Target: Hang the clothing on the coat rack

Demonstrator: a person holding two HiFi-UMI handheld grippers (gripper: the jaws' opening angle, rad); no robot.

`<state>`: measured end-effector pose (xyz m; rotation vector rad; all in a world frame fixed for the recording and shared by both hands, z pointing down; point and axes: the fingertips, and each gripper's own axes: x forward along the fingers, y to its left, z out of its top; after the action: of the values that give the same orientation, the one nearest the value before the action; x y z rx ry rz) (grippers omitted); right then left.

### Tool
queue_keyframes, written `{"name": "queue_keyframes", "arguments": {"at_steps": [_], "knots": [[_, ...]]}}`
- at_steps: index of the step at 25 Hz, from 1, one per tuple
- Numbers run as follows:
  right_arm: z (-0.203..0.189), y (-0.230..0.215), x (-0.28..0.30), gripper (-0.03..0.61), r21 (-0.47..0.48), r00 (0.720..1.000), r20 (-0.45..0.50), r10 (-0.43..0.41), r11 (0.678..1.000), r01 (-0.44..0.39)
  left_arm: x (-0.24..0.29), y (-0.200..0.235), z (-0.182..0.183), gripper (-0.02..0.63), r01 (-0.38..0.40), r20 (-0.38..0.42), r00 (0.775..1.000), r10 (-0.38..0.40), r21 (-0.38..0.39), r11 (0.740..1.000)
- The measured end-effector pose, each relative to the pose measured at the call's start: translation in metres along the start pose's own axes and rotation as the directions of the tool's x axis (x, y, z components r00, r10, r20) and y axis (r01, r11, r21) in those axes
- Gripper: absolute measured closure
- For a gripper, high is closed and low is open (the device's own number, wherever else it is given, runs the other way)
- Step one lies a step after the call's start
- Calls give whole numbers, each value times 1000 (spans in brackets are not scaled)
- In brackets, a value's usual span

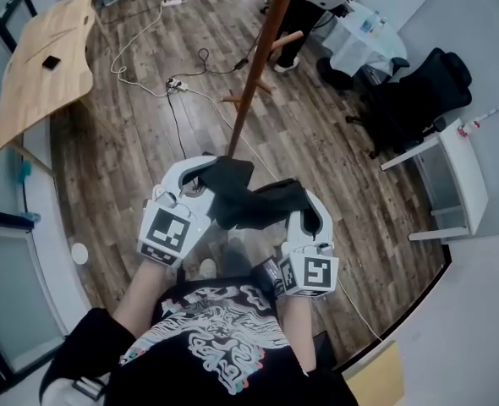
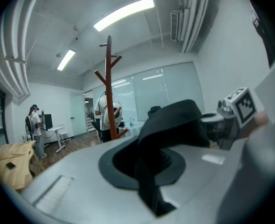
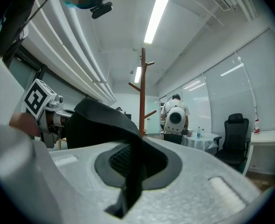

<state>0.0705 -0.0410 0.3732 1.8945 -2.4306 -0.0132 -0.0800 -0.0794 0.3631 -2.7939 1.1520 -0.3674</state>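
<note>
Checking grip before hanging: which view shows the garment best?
Head view: the garment stretches between left claw and right claw. Each gripper view shows only a dark fold pinched in its own claw.

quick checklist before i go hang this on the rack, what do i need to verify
1. Left gripper shut on the black garment: ok.
2. Right gripper shut on the same garment: ok.
3. Wooden coat rack straight ahead and in view: ok.
4. A free peg to take the garment; the upper pegs look bare: ok.
5. Floor on the way to the rack; cables lie close to its foot: not ok.
6. Which part of the garment, collar or loop, faces the rack: cannot tell.
</note>
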Motion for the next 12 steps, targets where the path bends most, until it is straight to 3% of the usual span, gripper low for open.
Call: {"name": "queue_keyframes", "arguments": {"at_steps": [12], "knots": [[-9,-29,68,565,43,999,10,49,998,-50,47,36,-9,607,-33,-40,999,33,0,999]]}}
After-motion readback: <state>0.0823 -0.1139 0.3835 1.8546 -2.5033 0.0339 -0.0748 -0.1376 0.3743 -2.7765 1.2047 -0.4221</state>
